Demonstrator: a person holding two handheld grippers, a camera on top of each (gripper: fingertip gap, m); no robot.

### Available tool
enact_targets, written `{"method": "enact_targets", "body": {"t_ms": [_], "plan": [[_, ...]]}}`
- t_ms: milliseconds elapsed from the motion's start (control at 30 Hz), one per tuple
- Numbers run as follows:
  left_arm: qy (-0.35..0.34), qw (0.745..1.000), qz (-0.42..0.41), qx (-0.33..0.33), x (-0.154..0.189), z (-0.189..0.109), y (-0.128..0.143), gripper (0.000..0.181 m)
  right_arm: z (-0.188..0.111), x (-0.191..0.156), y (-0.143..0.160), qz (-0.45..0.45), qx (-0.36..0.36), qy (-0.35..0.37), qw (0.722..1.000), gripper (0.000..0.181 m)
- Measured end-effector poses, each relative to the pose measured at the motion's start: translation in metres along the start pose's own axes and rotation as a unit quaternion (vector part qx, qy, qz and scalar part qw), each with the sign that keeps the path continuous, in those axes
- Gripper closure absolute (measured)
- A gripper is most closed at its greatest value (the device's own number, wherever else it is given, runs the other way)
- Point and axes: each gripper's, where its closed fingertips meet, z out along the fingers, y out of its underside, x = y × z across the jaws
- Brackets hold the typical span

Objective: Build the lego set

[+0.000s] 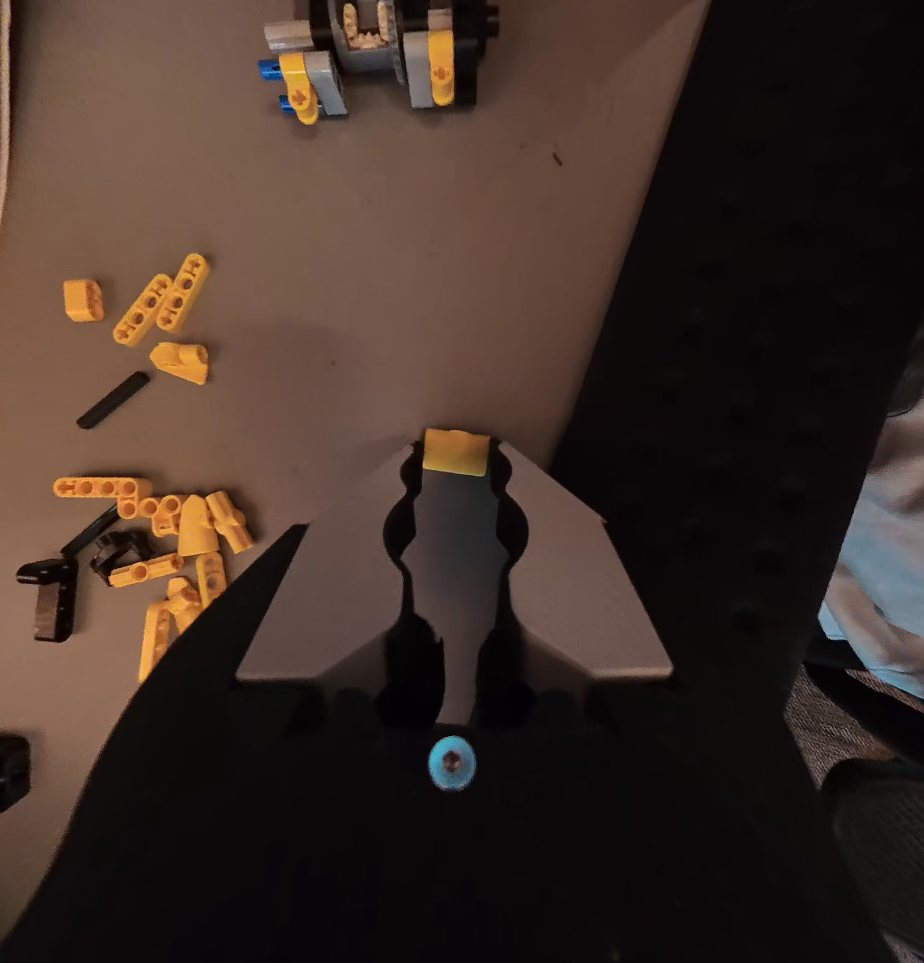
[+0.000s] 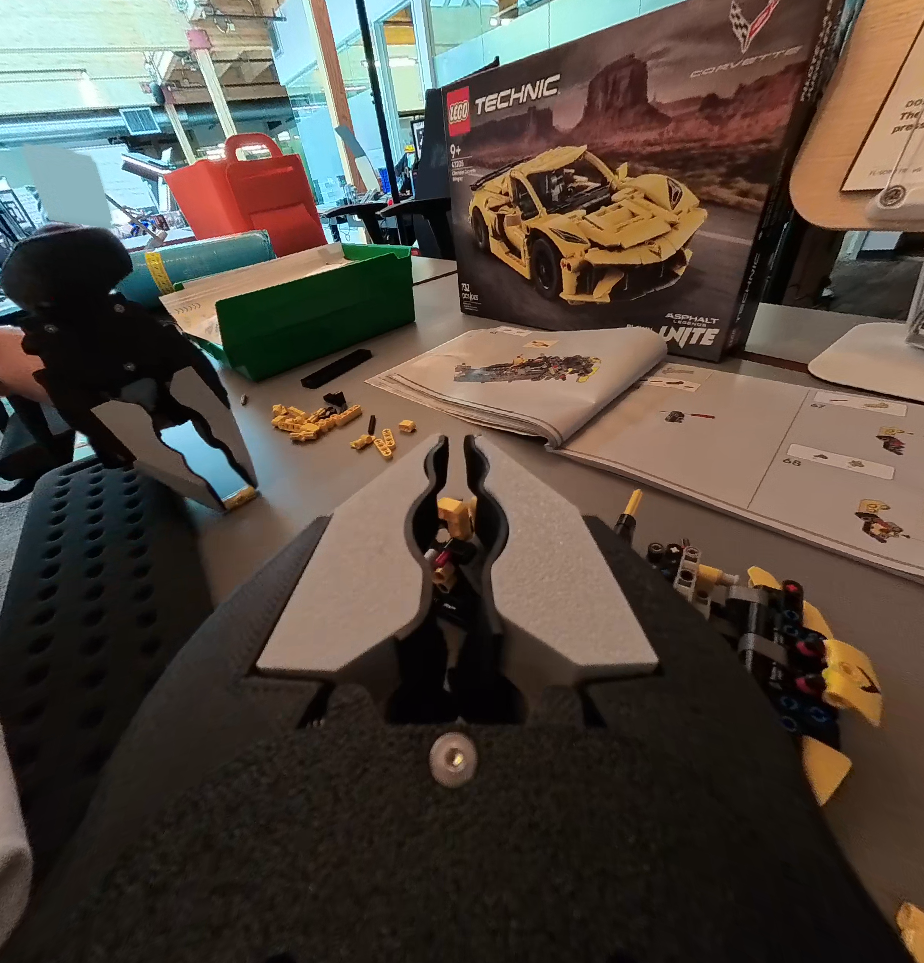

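Note:
My left gripper (image 1: 455,443) is shut on a small yellow piece (image 1: 454,452) and holds it above the table near its edge. It also shows in the right wrist view (image 2: 230,495), at the left, with the yellow piece (image 2: 239,497) at its tips. My right gripper (image 2: 455,443) has its tips almost together. A black, yellow and grey lego assembly (image 2: 782,646) shows in the hollow between its fingers and sticks out to the right. A second part-built assembly (image 1: 376,57) with blue pins lies on the table in the left wrist view.
Loose yellow and black pieces (image 1: 152,542) lie in small heaps (image 2: 314,419). An open instruction booklet (image 2: 657,417), the set's box (image 2: 605,182) and a green tray (image 2: 314,312) stand behind. A black perforated chair (image 2: 84,573) is at the table's edge. Spacing between my two grippers at the tips: around 25 cm.

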Motion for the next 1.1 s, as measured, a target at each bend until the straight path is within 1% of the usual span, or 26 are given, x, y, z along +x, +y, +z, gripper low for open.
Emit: {"method": "enact_targets", "body": {"t_ms": [33,100,167,267,400,500,600,667,733,767,833,900,967,1033,1067,1100], "plan": [[-0.012,1.0,-0.007,0.003,-0.006,-0.001,0.001,0.156,0.0,0.0,0.0,0.0,-0.001,-0.001,1.0,0.176],[-0.067,0.997,-0.038,-0.001,-0.03,-0.008,0.009,0.156,0.001,0.0,0.001,0.0,-0.004,-0.002,1.0,0.176],[-0.121,0.988,-0.096,-0.022,-0.058,-0.019,0.028,0.156,0.002,0.0,0.002,0.0,-0.005,-0.003,1.0,0.176],[-0.151,0.973,-0.172,-0.035,-0.074,-0.038,0.058,0.156,0.002,0.0,0.002,0.001,-0.005,-0.003,1.0,0.176],[-0.183,0.949,-0.254,-0.035,-0.083,-0.059,0.093,0.156,0.003,0.0,0.003,0.002,-0.007,-0.004,1.0,0.176],[-0.185,0.937,-0.295,-0.008,-0.087,-0.062,0.098,0.156,0.004,-0.001,0.004,0.002,-0.01,-0.007,1.0,0.176],[-0.195,0.934,-0.298,-0.003,-0.091,-0.062,0.097,0.155,0.004,-0.001,0.005,0.0,-0.012,-0.009,1.0,0.176],[-0.198,0.934,-0.298,0.001,-0.092,-0.063,0.094,0.152,0.003,0.0,0.004,-0.001,-0.011,-0.005,1.0,0.176],[-0.214,0.931,-0.294,0.026,-0.096,-0.072,0.086,0.148,0.001,0.002,0.003,0.0,-0.007,0.001,1.0,0.176],[-0.233,0.927,-0.291,0.045,-0.102,-0.081,0.081,0.145,0.001,0.003,0.003,0.001,-0.005,0.003,1.0,0.176],[-0.249,0.92,-0.289,0.096,-0.11,-0.096,0.062,0.143,0.0,0.004,0.002,0.003,-0.002,0.005,1.0,0.176],[-0.243,0.913,-0.285,0.163,-0.114,-0.108,0.034,0.144,0.001,0.004,0.002,0.003,-0.003,0.005,1.0,0.176],[-0.23,0.905,-0.262,0.244,-0.119,-0.118,-0.002,0.144,0.001,0.004,0.002,0.001,-0.005,0.006,1.0,0.176],[-0.255,0.881,-0.239,0.317,-0.136,-0.131,-0.035,0.144,0.0,0.005,0.0,0.0,0.002,0.007,1.0,0.176],[-0.269,0.869,-0.231,0.346,-0.148,-0.136,-0.05,0.145,-0.002,0.005,-0.003,0.003,0.009,0.007,1.0,0.176],[-0.275,0.861,-0.224,0.365,-0.159,-0.136,-0.066,0.145,-0.004,0.006,-0.006,0.01,0.02,0.008,1.0,0.176]]}}
